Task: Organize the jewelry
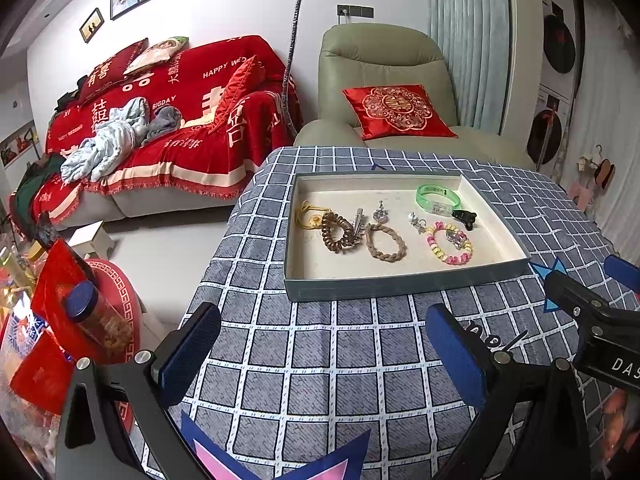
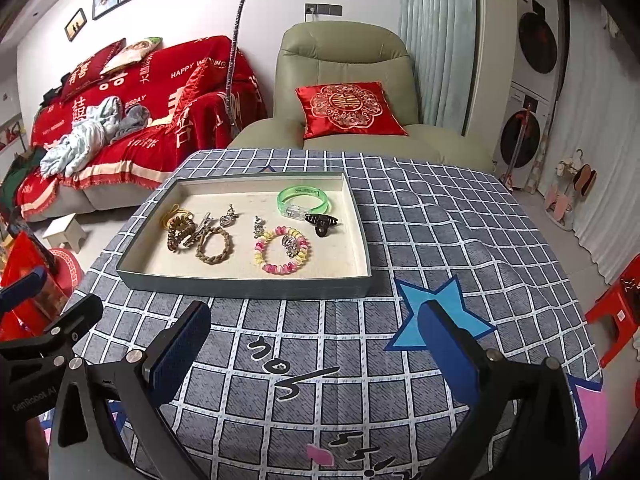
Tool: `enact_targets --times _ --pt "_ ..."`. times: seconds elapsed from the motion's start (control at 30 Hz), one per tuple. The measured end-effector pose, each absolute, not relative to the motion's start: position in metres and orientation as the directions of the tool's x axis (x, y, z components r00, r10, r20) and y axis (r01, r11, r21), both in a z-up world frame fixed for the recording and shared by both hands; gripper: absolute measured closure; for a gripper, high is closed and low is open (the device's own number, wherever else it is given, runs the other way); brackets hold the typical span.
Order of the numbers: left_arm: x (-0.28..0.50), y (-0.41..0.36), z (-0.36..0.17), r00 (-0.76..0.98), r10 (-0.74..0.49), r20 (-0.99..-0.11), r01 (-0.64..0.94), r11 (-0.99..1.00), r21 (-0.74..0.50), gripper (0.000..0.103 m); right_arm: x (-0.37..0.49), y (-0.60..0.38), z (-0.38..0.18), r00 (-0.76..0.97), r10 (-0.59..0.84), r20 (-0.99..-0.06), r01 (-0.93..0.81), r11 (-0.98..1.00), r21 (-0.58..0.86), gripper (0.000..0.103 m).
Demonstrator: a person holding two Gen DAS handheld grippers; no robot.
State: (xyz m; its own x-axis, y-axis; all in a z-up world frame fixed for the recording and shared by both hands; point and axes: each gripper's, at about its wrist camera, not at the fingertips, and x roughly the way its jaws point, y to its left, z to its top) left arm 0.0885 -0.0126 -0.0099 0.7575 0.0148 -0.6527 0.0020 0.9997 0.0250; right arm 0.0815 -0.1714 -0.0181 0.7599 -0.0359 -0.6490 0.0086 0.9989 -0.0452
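Care is needed: both the left gripper (image 1: 322,354) and right gripper (image 2: 316,350) gape wide, empty, low in frame, so approach the tray (image 2: 244,282) slowly and pick single pieces.

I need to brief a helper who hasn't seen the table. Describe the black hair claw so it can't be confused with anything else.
Find the shallow grey tray on the checked tablecloth. Look in its far right corner, beside the translucent green bangle. The black hair claw lies just in front of the bangle; it is the only black piece in the tray.

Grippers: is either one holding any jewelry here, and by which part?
Nothing is held. The left gripper and right gripper are both open, short of the tray.
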Motion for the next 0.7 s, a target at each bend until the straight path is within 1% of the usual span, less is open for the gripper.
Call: enact_targets --times 0.7 --pt "0.0889 -0.0136 -0.0117 0.758 0.014 -0.653 0.004 1.0 0.026 0.0 0.0825 -0.1736 -0.0179 0.76 -0.032 -0.65 0.008 0.999 -0.04 0.0"
